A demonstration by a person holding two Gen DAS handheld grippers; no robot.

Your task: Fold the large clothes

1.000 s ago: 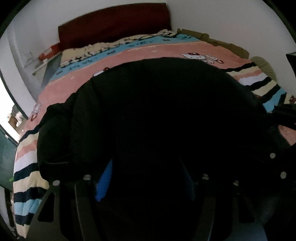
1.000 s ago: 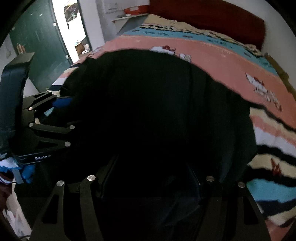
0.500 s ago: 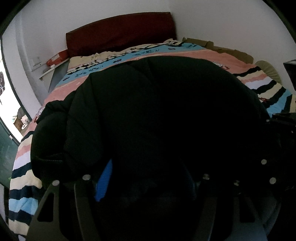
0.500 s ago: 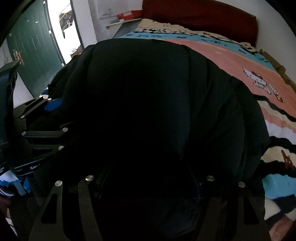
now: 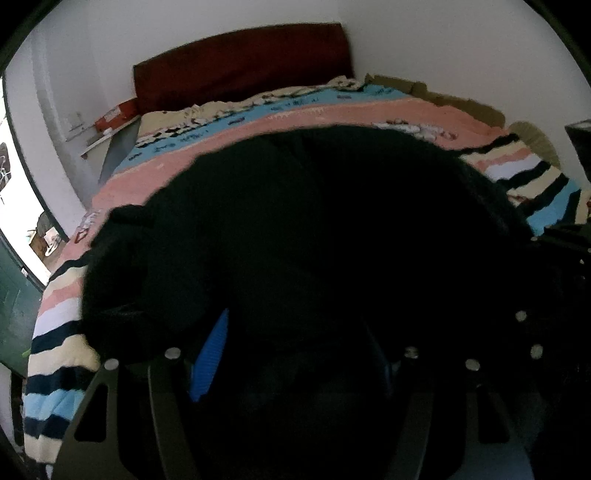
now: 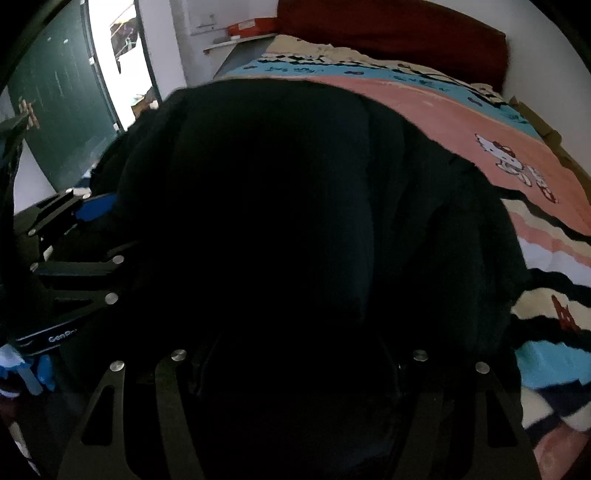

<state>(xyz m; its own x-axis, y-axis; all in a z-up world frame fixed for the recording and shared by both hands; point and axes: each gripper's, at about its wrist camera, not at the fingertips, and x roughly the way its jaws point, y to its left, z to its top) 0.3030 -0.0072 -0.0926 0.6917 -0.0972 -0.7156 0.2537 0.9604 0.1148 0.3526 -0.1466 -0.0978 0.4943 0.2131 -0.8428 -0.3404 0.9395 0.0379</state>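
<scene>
Ahead of both grippers the striped bedspread [image 5: 332, 114] runs on; the black padded coat [image 5: 332, 240] bulges over it, mid-fold. Left gripper [image 5: 295, 354] and right gripper [image 6: 295, 354] are buried in cloth, grip impossible to tell; next, likely carry the edge forward

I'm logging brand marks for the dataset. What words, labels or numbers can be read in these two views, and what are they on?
"GenRo", cut off by the black garment: white print on the left claw's body, right wrist view.
Blue stripe of the bedspread: dark marks, too blurred to read.
Red box on the shelf: label too small to read.
Nothing else is legible.
</scene>
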